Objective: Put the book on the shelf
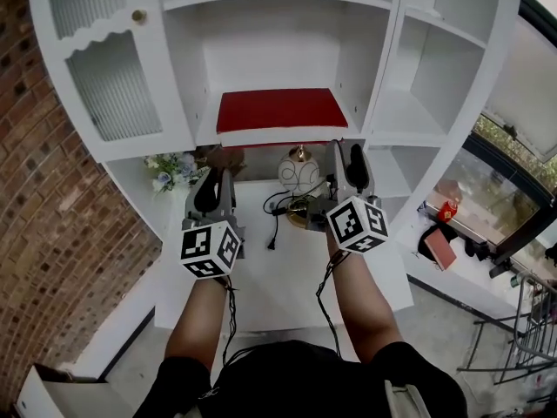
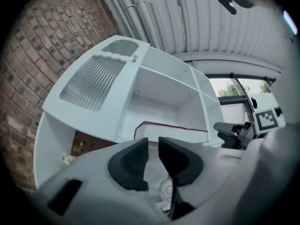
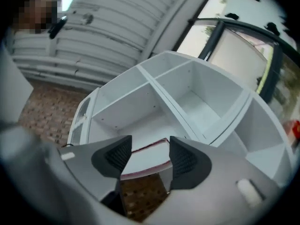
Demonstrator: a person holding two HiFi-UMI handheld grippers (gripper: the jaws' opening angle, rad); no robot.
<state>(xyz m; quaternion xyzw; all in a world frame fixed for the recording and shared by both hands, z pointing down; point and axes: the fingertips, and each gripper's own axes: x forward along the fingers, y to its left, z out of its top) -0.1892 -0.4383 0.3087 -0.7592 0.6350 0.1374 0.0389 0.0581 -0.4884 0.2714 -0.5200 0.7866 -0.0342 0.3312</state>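
Note:
A red-covered book (image 1: 281, 110) lies flat on the middle shelf of the white shelf unit (image 1: 383, 77), its pale page edge toward me. Both grippers hang below and in front of it, apart from it. My left gripper (image 1: 212, 174) has its jaws close together with a narrow gap and nothing in it; along it (image 2: 153, 146) the book (image 2: 171, 132) shows just beyond the tips. My right gripper (image 1: 349, 149) stands open and empty; between its tips (image 3: 150, 146) the book (image 3: 145, 156) is seen from below.
Under the book's shelf stand a round patterned globe (image 1: 299, 174) and a small bunch of flowers (image 1: 170, 171). A black cable (image 1: 274, 225) trails over the white table (image 1: 278, 277). A ribbed-glass cabinet door (image 1: 113, 85) and a brick wall (image 1: 35, 190) are at the left.

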